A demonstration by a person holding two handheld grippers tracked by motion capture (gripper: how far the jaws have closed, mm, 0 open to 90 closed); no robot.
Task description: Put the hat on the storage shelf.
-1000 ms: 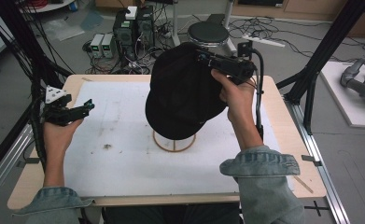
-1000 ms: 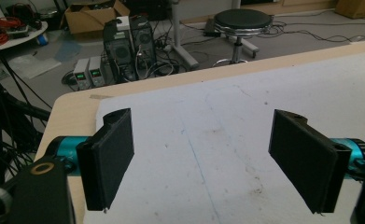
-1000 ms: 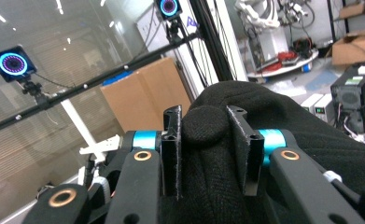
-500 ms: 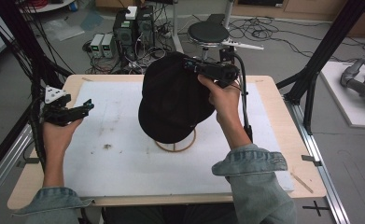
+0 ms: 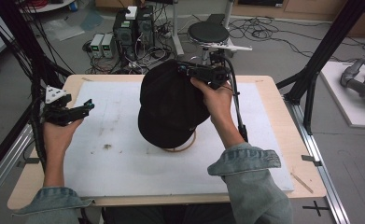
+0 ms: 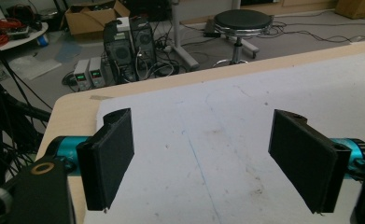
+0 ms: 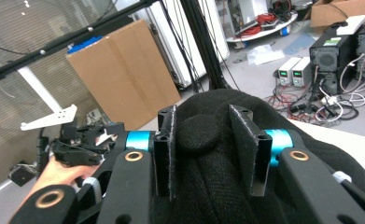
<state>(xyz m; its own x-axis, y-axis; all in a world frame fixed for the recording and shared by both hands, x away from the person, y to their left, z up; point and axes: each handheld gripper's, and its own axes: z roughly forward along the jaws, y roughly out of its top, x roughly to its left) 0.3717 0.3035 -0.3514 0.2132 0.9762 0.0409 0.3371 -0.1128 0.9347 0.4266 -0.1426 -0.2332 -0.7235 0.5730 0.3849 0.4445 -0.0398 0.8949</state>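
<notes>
Nearest the person, two denim sleeves (image 5: pixel 248 163) come in over the near edge of the white mat (image 5: pixel 138 172) that covers the wooden table (image 5: pixel 283 121). Just beyond the mat's middle a black cap (image 5: pixel 171 107) sits over a wooden ring stand (image 5: pixel 182 147), whose curved base shows under the cap's near rim. The right gripper (image 5: pixel 203 72) is at the cap's far top; in the right gripper view its jaws are pinched on a fold of the black fabric around the crown button (image 7: pixel 196 135). Left of the cap, well apart from it and over the mat's left edge, the left gripper (image 5: pixel 75 109) is held in the left hand (image 5: pixel 59 135), its jaws spread wide with nothing between them. Beyond the table, behind the cap, stand computer towers (image 5: pixel 133 25) and a round black stool (image 5: pixel 208 32) on the floor.
</notes>
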